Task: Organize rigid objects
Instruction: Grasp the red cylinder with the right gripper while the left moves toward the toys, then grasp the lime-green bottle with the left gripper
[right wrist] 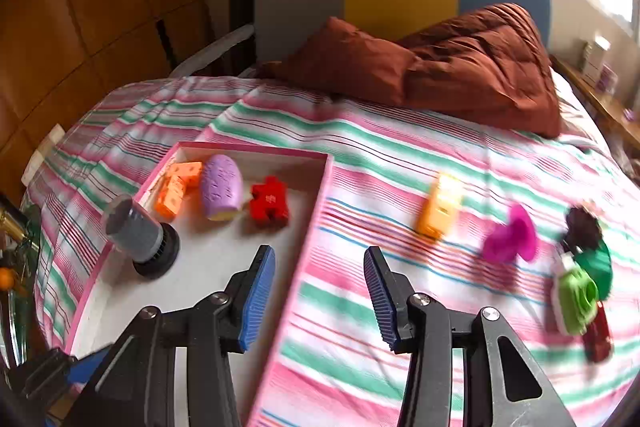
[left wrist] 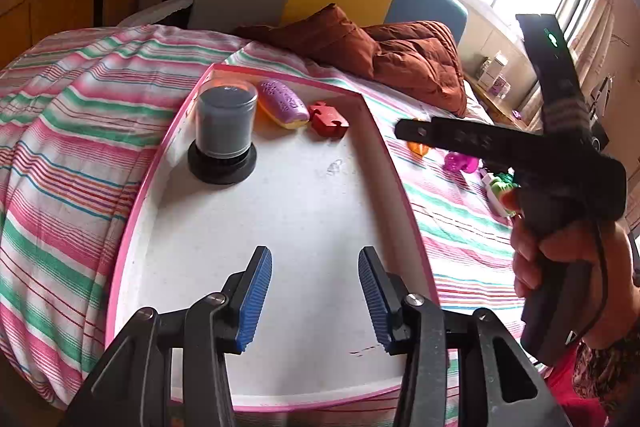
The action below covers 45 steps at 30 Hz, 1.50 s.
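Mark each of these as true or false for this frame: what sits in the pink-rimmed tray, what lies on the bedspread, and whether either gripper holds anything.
1. The red puzzle piece lies inside the tray. True.
2. The magenta toy is in the tray. False: it lies on the striped bedspread.
3. The left gripper holds the grey jar. False: its jaws are open and empty.
4. The right gripper is open and empty. True.
5. The jar stands on a black base. True.
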### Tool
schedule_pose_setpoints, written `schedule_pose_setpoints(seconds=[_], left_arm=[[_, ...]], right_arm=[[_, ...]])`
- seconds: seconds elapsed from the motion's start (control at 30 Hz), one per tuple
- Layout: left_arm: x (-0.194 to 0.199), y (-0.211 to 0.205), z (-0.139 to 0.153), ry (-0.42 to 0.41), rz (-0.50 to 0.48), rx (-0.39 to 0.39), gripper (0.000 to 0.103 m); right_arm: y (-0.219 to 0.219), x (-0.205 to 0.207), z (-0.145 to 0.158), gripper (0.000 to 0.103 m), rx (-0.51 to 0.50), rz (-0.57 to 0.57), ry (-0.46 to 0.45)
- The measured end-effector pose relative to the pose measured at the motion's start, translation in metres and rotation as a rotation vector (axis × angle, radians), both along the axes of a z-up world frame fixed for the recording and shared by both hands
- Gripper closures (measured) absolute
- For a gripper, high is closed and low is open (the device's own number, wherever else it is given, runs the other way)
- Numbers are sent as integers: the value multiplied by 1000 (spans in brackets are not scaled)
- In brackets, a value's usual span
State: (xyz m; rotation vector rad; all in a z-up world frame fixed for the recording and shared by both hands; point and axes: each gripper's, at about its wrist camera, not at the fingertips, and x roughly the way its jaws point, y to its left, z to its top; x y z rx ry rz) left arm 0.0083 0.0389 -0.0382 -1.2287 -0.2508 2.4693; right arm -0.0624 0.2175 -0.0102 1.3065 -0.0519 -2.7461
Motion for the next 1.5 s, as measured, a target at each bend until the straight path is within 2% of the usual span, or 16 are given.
schedule_pose_setpoints(seconds=[0.23,0.5,0.77,0.93,1.07,1.27,1.33,1.43,1.5], left_arm=[[6,9,4,9,-26,5,57],[18,23,14,41,-77,20,57],[26,41,17,38,-118,-5,57],[28,53,20,33,-133,-21,57],[31,66,25,40,-155,-37,57],[39,89,31,55,-208,-74,57],[42,96,34,61,-227,-80,57],[45,109,37,68,-254,-98,57],[46,117,39,69,-269,-101,57]], right_arm=[[35,28,-8,52,-1,-58,-40],[81,78,-35,52,39,-126,-104],[155,123,-48,52,47,-282,-112],[211,125,-37,52,26,-393,-60],[238,110,-26,52,70,-421,-16],[265,80,-37,54,48,-422,-44],[269,74,-44,66,42,-412,-53],[270,73,-51,74,24,-384,-54],[268,76,-55,76,24,-369,-55]])
